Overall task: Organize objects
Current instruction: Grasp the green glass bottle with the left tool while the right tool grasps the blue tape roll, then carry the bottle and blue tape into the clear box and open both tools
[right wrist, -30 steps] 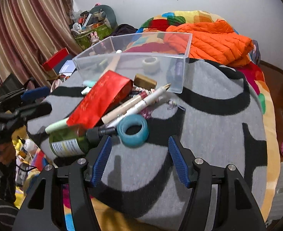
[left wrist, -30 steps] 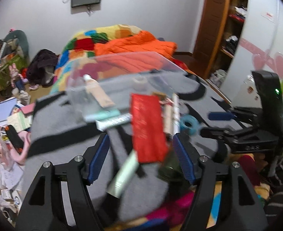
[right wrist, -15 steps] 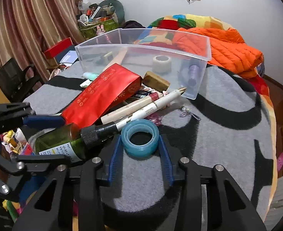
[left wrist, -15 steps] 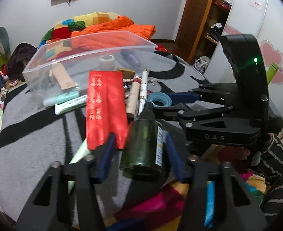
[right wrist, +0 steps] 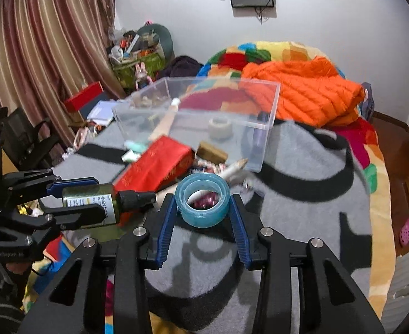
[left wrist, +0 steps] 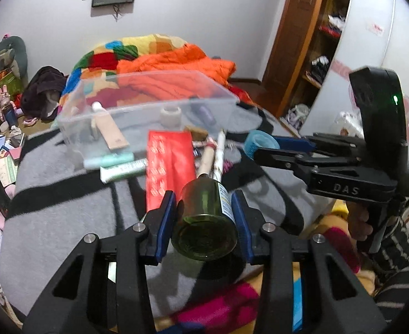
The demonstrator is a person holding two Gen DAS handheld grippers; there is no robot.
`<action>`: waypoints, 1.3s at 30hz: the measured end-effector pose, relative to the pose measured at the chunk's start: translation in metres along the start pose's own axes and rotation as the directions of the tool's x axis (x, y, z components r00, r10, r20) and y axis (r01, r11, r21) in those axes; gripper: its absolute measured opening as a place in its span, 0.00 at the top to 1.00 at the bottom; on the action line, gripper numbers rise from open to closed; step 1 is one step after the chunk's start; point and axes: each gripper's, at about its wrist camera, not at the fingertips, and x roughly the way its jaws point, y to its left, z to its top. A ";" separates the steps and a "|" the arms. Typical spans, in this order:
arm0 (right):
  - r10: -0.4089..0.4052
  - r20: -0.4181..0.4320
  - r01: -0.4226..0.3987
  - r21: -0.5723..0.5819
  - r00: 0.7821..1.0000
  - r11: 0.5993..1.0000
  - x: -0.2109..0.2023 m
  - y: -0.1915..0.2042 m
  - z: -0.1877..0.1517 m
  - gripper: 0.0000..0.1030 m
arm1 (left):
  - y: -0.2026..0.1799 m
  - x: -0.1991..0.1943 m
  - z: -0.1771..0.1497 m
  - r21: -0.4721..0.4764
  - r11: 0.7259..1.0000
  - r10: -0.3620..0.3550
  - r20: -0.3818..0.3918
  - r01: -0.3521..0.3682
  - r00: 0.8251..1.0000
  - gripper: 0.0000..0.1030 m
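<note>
My left gripper (left wrist: 204, 208) is shut on a dark green bottle (left wrist: 204, 222) with a black cap and holds it lifted, lying sideways; it also shows in the right wrist view (right wrist: 93, 203). My right gripper (right wrist: 203, 208) is shut on a blue tape roll (right wrist: 202, 203), lifted above the grey blanket (right wrist: 302, 222); the roll shows in the left wrist view (left wrist: 260, 143). A clear plastic bin (left wrist: 148, 117) stands behind, holding a white tape roll (left wrist: 171, 115), a beige tube and a purple item. A red pouch (left wrist: 168, 164), pens (left wrist: 219, 153) and tubes (left wrist: 121, 168) lie before it.
An orange jacket (right wrist: 302, 91) and colourful quilt lie beyond the bin. Curtains (right wrist: 37, 55), a chair (right wrist: 29, 144) and cluttered bags stand at the left in the right wrist view. A wooden door (left wrist: 293, 41) and shelves are at the right in the left wrist view.
Both grippers have closed on their objects and lifted them: the left one raised the green bottle, the right one raised the blue tape roll off the blanket.
</note>
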 end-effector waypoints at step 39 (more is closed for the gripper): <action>-0.088 -0.126 0.095 0.049 0.988 0.994 0.100 -0.026 0.106 0.65 | 0.090 0.071 0.113 -0.097 0.975 0.200 -0.026 -0.202 0.979 0.60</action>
